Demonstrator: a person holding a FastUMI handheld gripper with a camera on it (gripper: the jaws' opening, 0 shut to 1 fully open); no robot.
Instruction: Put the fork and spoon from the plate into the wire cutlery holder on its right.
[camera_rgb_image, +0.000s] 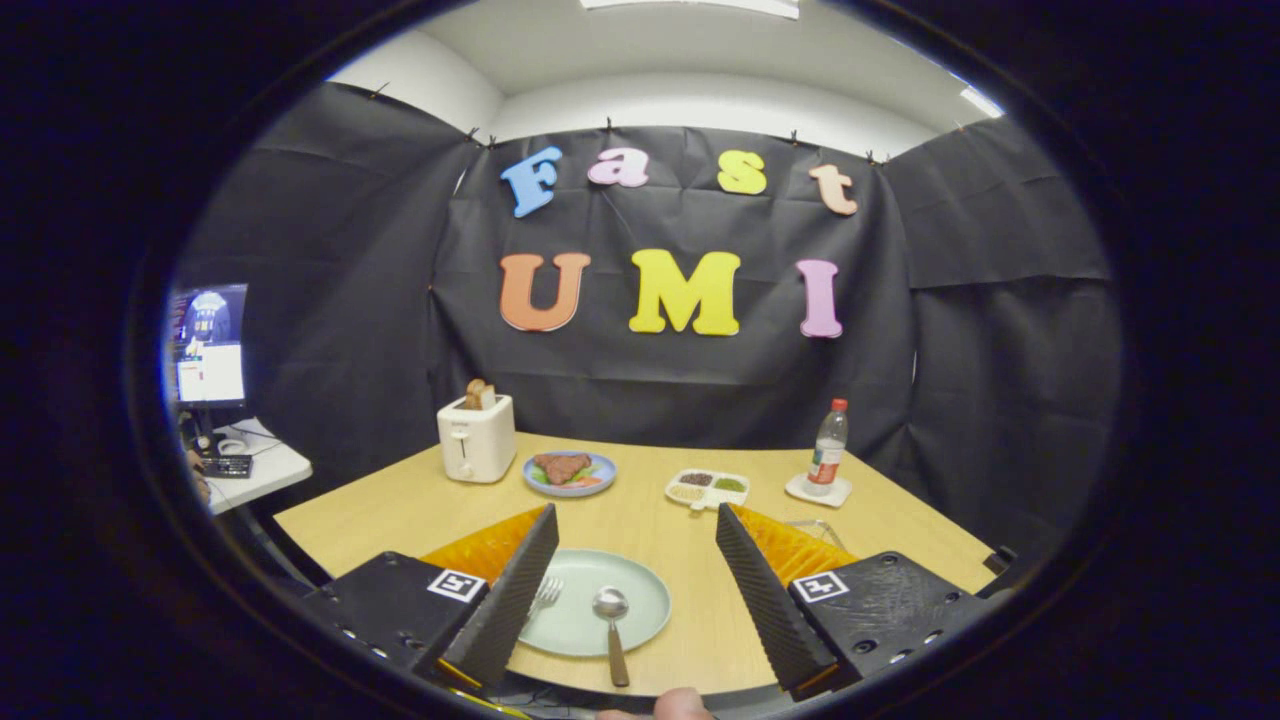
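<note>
Gripper jaws spread wide, holding nothing, above round pale-green plate on wooden surface. Wood-handled metal spoon between them; metal fork half hidden behind left jaw. Risk: thin spoon slips from a shallow pinch.

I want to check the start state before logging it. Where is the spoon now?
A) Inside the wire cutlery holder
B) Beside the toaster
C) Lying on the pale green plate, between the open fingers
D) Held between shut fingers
C: the spoon lies on the plate, bowl pointing away, while the gripper is open and holds nothing.
</note>
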